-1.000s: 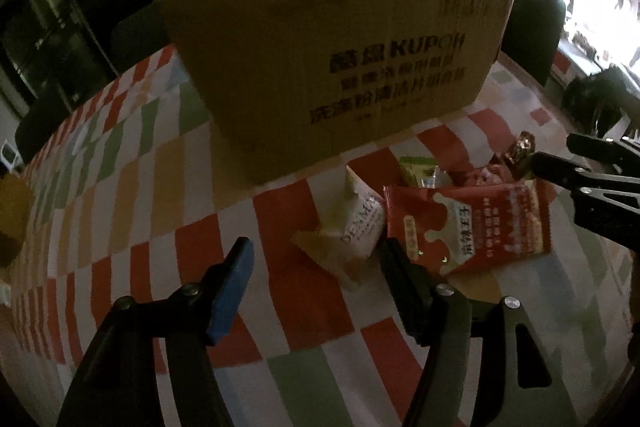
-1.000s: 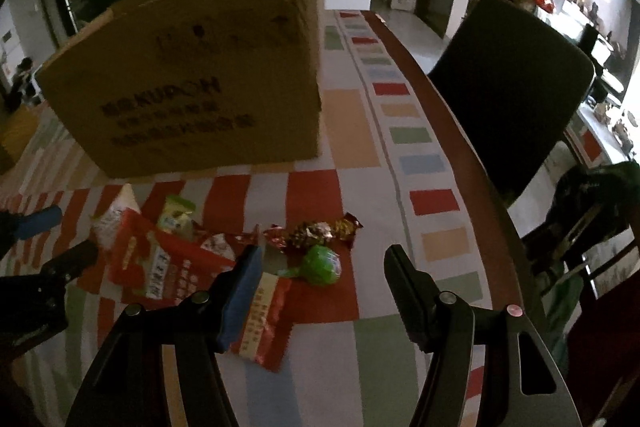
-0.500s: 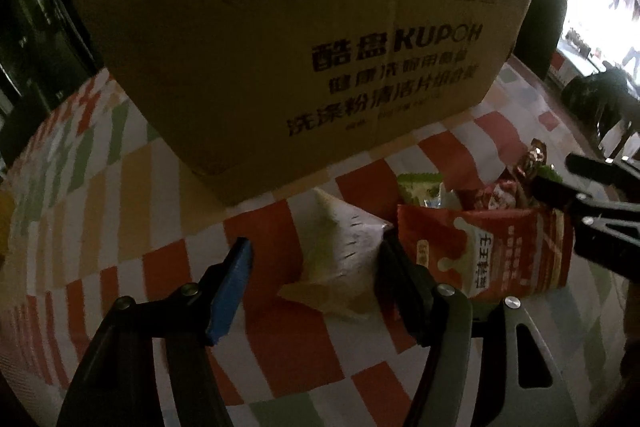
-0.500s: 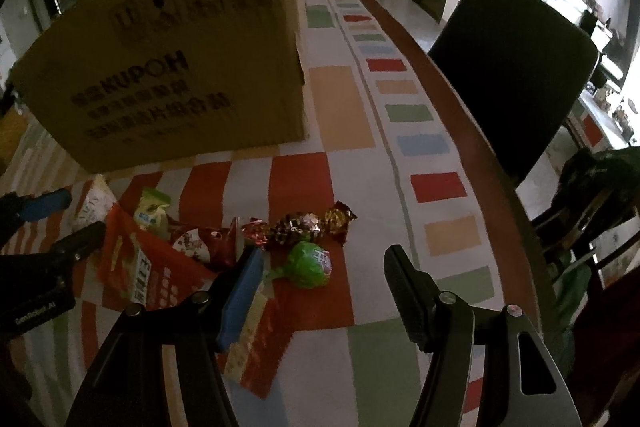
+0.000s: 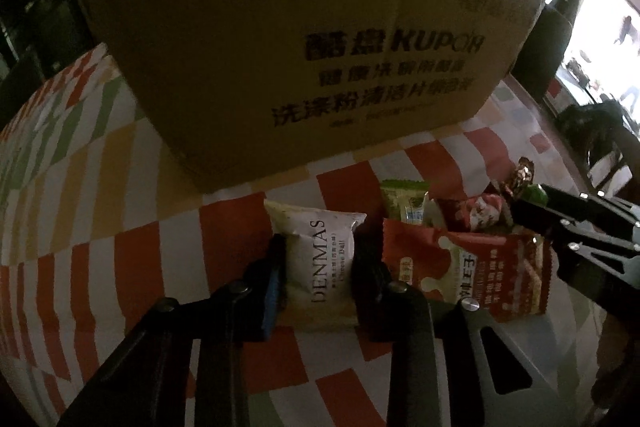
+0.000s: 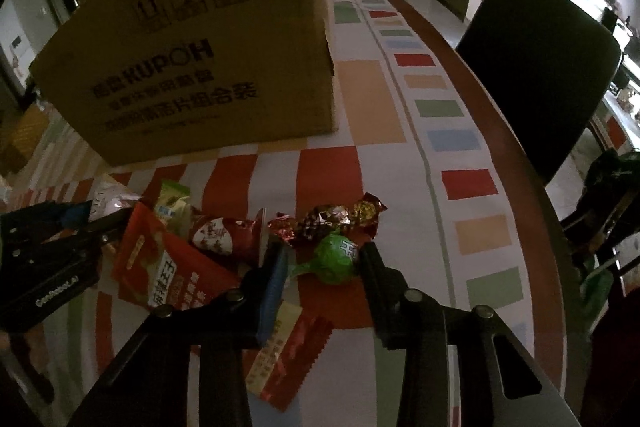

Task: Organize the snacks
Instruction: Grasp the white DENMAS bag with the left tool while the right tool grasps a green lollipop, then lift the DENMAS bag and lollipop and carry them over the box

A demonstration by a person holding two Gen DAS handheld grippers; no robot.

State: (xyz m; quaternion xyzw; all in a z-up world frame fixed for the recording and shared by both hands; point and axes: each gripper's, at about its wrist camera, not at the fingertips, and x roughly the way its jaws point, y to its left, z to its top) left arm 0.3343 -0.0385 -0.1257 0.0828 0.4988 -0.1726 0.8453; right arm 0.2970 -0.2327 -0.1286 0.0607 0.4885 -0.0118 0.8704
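Left wrist view: my left gripper (image 5: 318,263) sits low in the centre of the frame, and its jaws have just been closing; they now pinch the white DENMAS pouch (image 5: 320,259) from both sides, with the pouch lying on the checked counter (image 5: 100,227). To the right of it lies the red snack bag (image 5: 464,271), and behind that a green-white packet (image 5: 402,197) and a small red wrapped sweet (image 5: 480,211). The big cardboard box (image 5: 300,39) fills the upper half of the frame, close behind the pile.

Right wrist view: my right gripper (image 6: 324,259) is at lower centre. Its jaws have just been closing too, and they stand around the green lollipop (image 6: 334,259); the right one seems to touch it, the left I cannot tell, so a firm grip is unclear. The foil-wrapped candies (image 6: 332,219) lie just above it.

My read: sorting has barely begun. Every snack I can see is on the counter, none visibly in the box.
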